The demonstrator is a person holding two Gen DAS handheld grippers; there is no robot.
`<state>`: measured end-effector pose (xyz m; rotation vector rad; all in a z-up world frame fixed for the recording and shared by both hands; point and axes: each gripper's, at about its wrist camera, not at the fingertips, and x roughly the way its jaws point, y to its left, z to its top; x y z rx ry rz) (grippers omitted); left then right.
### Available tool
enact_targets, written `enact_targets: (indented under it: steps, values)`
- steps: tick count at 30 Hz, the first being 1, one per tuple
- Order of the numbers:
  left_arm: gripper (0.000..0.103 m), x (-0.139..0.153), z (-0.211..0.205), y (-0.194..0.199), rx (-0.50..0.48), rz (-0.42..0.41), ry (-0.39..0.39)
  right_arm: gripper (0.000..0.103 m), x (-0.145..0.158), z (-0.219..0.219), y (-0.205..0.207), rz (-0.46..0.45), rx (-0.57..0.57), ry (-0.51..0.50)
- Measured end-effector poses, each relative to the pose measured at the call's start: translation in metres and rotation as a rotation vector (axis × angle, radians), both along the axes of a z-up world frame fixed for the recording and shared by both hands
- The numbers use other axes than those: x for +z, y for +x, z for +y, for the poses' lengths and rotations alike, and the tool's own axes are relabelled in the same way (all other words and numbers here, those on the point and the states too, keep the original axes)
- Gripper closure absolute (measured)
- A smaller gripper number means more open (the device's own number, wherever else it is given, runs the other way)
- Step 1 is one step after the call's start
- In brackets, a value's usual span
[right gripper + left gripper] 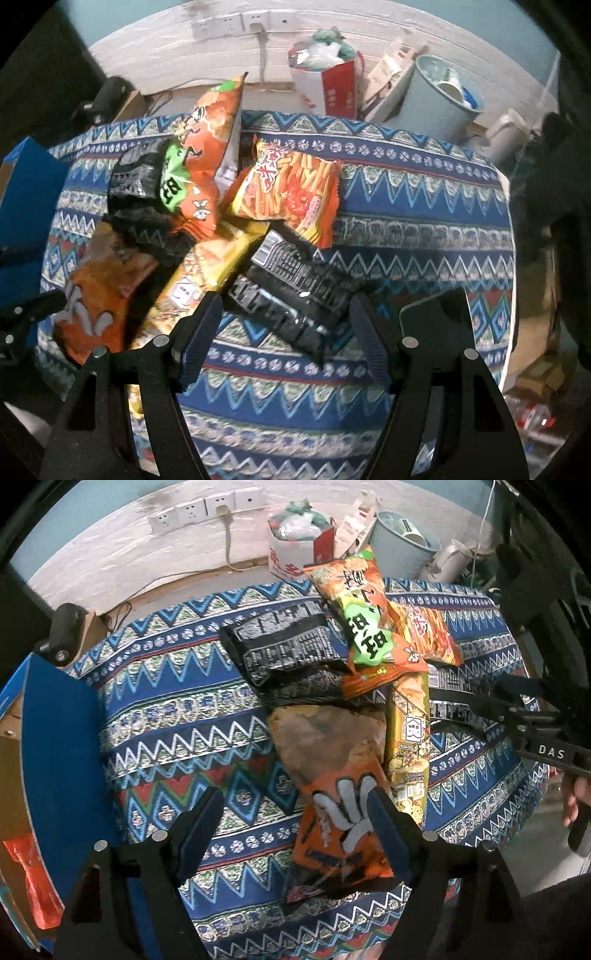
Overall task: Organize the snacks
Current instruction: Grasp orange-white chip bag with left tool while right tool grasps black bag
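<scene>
2 claws hang over a heap of snack bags on a desk point(177, 701) covered with a zigzag-patterned blue cloth. Left claw point(295, 812): jaws spread, nothing pinched; its right finger overlaps the near end of an orange bag with a white hand print point(340, 812), whether touching cannot be told, while its left finger stands over bare cloth. Right claw point(286, 325): jaws spread, nothing pinched, with the near end of a black bag point(295, 295) lying between and beyond the fingers. Heap contents, left wrist view: a second black bag point(284, 642) at the far left, an orange bag with a green label point(365, 627) tilted across the top, a fries-print bag point(424, 635) to its right, and a yellow bag point(406, 738) lying lengthwise beside the hand-print bag. Bags overlap one another near the desk's middle. A blue box flap point(59, 746) stands at the desk's left edge. Beyond the desk: wall sockets point(203, 509), a red-and-white carton point(299, 550) and a pale blue bin point(402, 542).
</scene>
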<state>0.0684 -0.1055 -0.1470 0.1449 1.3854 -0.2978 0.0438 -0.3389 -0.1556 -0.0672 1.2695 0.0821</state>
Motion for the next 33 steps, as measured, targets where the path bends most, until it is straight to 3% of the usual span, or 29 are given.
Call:
enact_targets:
  steps: [11,26,33]
  values:
    - [0.017,-0.024,-0.012,0.007,0.002,0.06,-0.031,0.031,-0.038,0.016,0.012,0.059,0.217,-0.047]
    - [0.015,-0.068,-0.03,0.011,-0.026,0.137,-0.056,0.03,-0.064,0.026,-0.002,0.122,0.297,-0.125]
    - [0.035,-0.073,-0.032,-0.001,-0.08,0.101,-0.046,0.03,-0.072,0.022,-0.001,0.14,0.239,-0.109]
